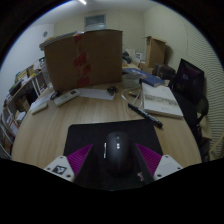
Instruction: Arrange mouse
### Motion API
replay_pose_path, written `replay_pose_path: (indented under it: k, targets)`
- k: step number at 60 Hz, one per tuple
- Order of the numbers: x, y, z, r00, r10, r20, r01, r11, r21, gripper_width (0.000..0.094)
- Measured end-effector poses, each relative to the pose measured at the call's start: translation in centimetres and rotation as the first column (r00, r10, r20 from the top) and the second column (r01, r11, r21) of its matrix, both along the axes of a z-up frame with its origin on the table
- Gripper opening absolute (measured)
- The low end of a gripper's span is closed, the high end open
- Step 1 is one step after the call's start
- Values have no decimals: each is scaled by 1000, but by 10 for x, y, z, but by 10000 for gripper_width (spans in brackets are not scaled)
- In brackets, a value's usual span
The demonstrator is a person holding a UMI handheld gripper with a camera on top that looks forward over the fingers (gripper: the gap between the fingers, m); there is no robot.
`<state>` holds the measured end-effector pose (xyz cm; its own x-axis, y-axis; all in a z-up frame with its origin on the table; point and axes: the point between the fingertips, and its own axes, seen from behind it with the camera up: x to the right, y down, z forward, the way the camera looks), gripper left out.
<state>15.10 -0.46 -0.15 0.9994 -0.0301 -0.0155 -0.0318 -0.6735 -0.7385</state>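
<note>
In the gripper view we see our gripper with its fingers spread wide, the magenta pads facing inward on either side. The black mouse sits between the fingers on a black mouse mat, with a gap showing at each side, so neither pad presses on it. The mat lies on a wooden table. Just beyond the fingers and to the right we find a black pen-like object lying at a slant, and further right an open book. Well beyond the fingers stands a large cardboard box, with a white keyboard at its foot. Far right is a dark monitor.
</note>
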Motion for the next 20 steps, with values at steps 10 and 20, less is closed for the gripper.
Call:
replay_pose_path:
  k: [10, 20]
  targets:
    - [-20, -36, 49, 999, -36, 32, 35, 999, 31, 837]
    - [-56, -107, 100, 992, -105, 70, 103, 994, 37, 836]
